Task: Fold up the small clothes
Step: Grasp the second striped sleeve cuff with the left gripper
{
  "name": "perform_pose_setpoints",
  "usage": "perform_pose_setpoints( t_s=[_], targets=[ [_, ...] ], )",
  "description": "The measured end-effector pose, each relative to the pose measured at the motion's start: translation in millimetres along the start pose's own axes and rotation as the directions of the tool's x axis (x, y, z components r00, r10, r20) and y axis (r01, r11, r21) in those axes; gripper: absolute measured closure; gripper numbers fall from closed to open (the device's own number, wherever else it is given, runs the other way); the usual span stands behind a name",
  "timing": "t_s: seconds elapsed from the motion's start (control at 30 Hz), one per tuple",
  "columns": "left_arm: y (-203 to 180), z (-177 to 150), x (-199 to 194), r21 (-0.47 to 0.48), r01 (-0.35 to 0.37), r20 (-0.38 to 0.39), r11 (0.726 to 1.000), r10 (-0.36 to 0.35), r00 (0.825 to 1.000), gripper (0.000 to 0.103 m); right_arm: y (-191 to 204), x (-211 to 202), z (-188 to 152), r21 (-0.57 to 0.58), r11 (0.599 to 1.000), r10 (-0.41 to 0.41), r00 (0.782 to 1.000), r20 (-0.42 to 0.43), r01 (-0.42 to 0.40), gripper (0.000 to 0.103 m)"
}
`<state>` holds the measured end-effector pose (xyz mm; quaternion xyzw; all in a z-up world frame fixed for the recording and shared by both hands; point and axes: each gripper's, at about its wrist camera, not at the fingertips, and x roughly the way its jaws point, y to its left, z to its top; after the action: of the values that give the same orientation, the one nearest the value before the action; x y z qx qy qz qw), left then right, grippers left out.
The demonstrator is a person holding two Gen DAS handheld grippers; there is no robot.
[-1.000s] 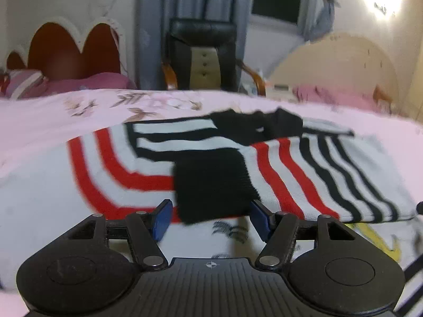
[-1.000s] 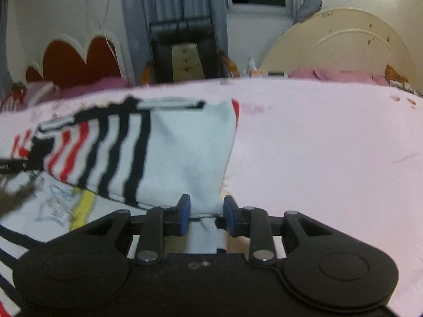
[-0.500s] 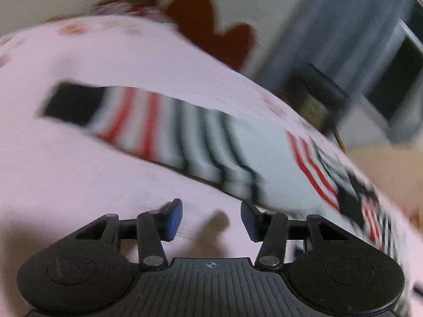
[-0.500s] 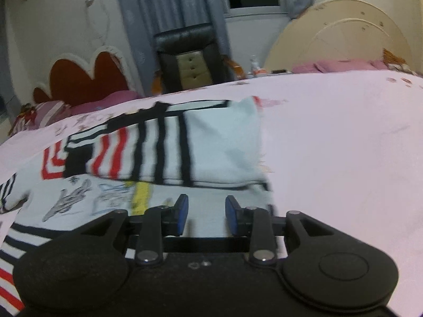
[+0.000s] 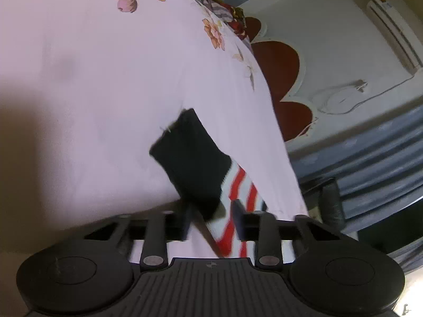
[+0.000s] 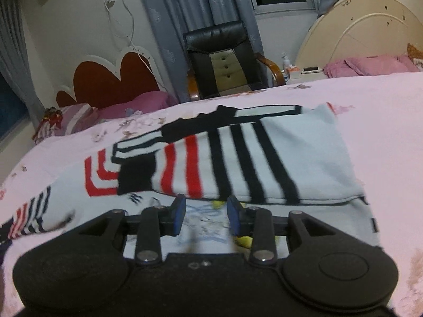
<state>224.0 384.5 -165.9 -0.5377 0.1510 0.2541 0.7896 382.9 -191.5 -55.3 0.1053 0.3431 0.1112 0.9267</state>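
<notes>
A striped knit sweater (image 6: pixel 264 158), white with red and black bands, lies folded on the pink bed sheet (image 6: pixel 383 119). It rests partly on a white printed shirt (image 6: pixel 206 227). My right gripper (image 6: pixel 203 214) hovers open just in front of the sweater's near edge, over the shirt, with nothing between its fingers. In the left wrist view the sweater's sleeve (image 5: pixel 235 190), ending in a black cuff (image 5: pixel 190 158), stretches across the sheet (image 5: pixel 92 79). My left gripper (image 5: pixel 211 218), rolled far over, has its jaws closing on this sleeve, and the cloth fills the gap between them.
A black chair (image 6: pixel 224 60) stands beyond the bed's far edge, with a red scalloped headboard (image 6: pixel 105 84) and purple pillows (image 6: pixel 148 100) to its left. A second bed with a cream headboard (image 6: pixel 364 34) is at the right. Bare sheet lies right of the sweater.
The left gripper swung off the sweater's body out to the sleeve end, rolled over and narrowed around the sleeve. The right gripper let go of the sweater's edge and drew back.
</notes>
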Motion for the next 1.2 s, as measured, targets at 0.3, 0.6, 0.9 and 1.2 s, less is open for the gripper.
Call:
perform_pose_setpoints(
  t_s=[0.3, 0.6, 0.9, 1.2],
  targets=[
    [-74, -28, 14, 0.4, -0.032, 0.048, 0.916, 0.014, 0.999, 0.099, 4, 35, -2, 0.075, 0.99, -0.115, 0.992, -0.056, 0.119, 0.068],
    [-209, -157, 22, 0.734, 0.26, -0.217, 0.628, -0.146, 0.965, 0.099, 6, 32, -5, 0.099, 0.986, -0.126, 0.991, -0.05, 0.131, 0.068],
    [-270, -273, 20, 0.843, 0.287, -0.274, 0.456, -0.096, 0.957, 0.099, -8, 15, 5, 0.152, 0.985, -0.08, 0.996, -0.036, 0.085, 0.064],
    [-188, -164, -23, 0.812, 0.082, -0.067, 0.578, -0.047, 0.997, 0.057, 17, 36, -4, 0.134, 0.991, 0.009, 0.998, -0.07, 0.001, 0.06]
  ],
)
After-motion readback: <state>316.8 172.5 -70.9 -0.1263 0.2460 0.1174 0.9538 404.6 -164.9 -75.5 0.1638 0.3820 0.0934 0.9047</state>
